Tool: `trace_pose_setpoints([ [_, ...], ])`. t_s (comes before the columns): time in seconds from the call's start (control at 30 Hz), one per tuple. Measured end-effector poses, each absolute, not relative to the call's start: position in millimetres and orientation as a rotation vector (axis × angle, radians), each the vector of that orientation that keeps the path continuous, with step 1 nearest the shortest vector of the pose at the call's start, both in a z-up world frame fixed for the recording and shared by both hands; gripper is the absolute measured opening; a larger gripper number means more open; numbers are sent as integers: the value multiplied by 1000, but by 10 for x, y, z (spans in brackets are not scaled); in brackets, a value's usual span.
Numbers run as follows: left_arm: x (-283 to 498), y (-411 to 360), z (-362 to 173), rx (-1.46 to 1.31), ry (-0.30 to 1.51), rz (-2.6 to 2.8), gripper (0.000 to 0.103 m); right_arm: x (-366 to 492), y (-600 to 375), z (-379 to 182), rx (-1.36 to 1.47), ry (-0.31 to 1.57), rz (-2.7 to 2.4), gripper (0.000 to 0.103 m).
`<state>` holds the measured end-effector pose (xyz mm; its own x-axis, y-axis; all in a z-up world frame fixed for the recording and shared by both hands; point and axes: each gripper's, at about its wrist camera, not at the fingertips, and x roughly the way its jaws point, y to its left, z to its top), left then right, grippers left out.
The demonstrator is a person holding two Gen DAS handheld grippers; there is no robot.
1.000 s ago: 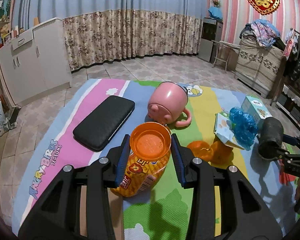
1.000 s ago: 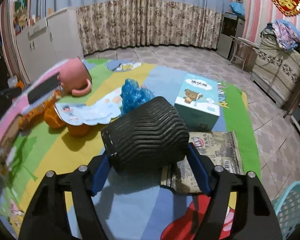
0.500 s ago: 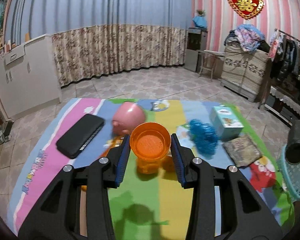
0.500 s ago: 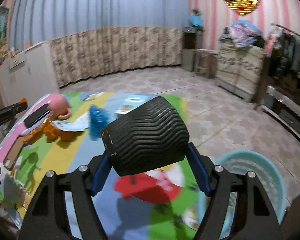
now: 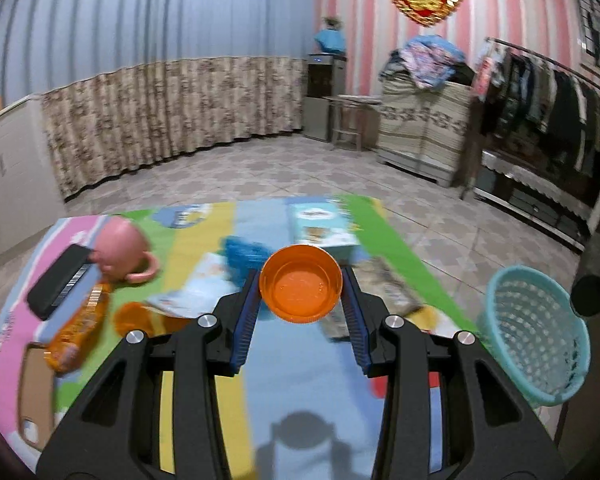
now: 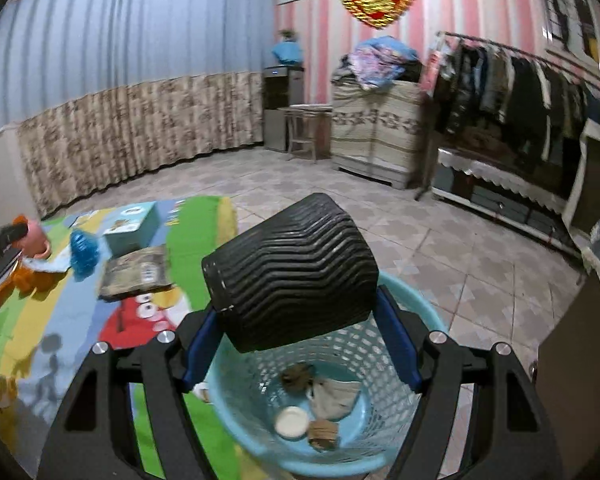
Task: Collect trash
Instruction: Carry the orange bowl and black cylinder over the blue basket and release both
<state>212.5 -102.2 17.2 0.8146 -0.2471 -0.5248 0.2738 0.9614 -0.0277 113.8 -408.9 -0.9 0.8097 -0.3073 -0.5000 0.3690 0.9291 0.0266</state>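
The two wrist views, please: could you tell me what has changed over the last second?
Both hand-held grippers swung away from the mat's clutter toward the blue basket. The right hand-held gripper now holds the black ribbed cup right over it; the left hand-held gripper carries the orange cup with the basket at its right. Both grips are unchanged, nothing released.

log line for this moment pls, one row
left hand-held gripper: shut on orange cup over mat | right hand-held gripper: shut on black ribbed cup above teal basket | basket: holds scraps
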Motion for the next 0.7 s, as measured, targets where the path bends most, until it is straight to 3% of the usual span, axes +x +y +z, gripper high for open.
trace_pose_setpoints([
  [0.37, 1937, -2273, 69, 100, 539, -485, 39, 1100, -4493, -235, 213, 541, -440, 71],
  [0.7, 1818, -2838, -132, 150, 548, -581, 39, 1057, -4738, -273, 249, 556, -483, 71],
])
